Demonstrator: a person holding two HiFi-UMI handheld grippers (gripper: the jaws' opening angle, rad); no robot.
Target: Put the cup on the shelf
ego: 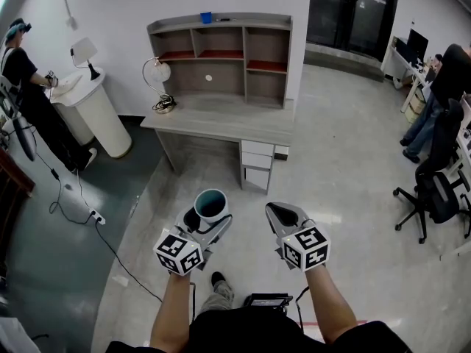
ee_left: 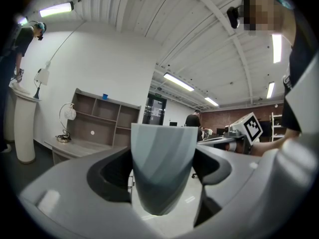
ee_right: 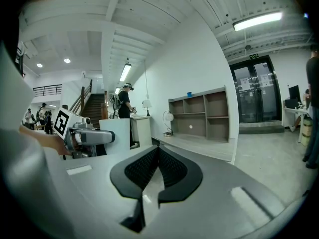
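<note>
A grey-and-white cup [ego: 211,204] with a dark teal inside stands upright between the jaws of my left gripper [ego: 204,220], which is shut on it. In the left gripper view the cup [ee_left: 162,168] fills the gap between both dark pads. My right gripper [ego: 283,215] is held beside it, shut with nothing in it; its pads meet in the right gripper view [ee_right: 157,156]. The shelf [ego: 221,57], a grey cubby hutch, stands on a desk [ego: 221,118] several steps ahead against the white wall, also seen as the shelf [ee_left: 102,118] and shelf [ee_right: 199,114].
A desk lamp [ego: 157,74] sits at the desk's left end and a small blue thing [ego: 206,18] on the shelf top. A person [ego: 29,94] stands at a white round stand [ego: 96,112] on the left. Cables [ego: 73,197] cross the floor. Office chairs [ego: 434,190] stand at right.
</note>
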